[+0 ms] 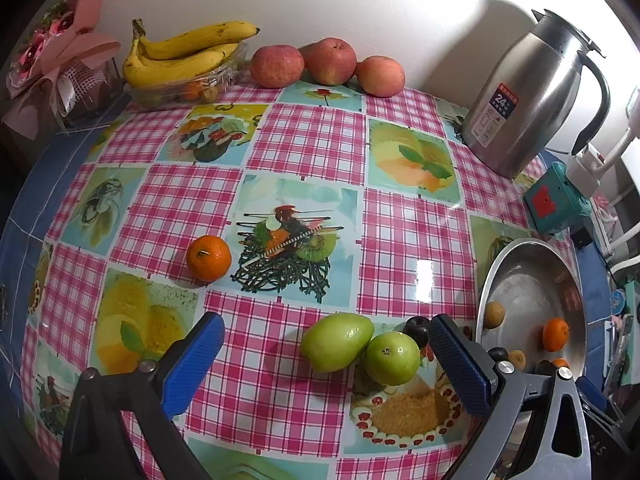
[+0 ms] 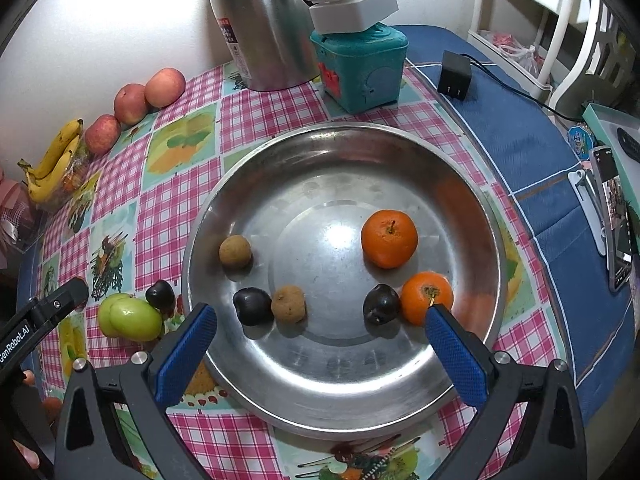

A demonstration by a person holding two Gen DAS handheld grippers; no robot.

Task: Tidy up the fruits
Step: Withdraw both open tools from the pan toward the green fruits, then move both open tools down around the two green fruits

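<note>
My left gripper is open above the checked tablecloth, its blue fingers spread wide. Between and just beyond them lie two green fruits touching each other, with a dark plum behind. A mandarin sits alone further left. My right gripper is open over the steel plate, holding nothing. In the plate lie two mandarins, two dark plums and two brown fruits. The right fingertip overlaps the nearer mandarin's edge.
Along the wall are bananas on a clear tray and three apples. A steel kettle and a teal box stand behind the plate. A black charger and a phone lie on the blue cloth at the right.
</note>
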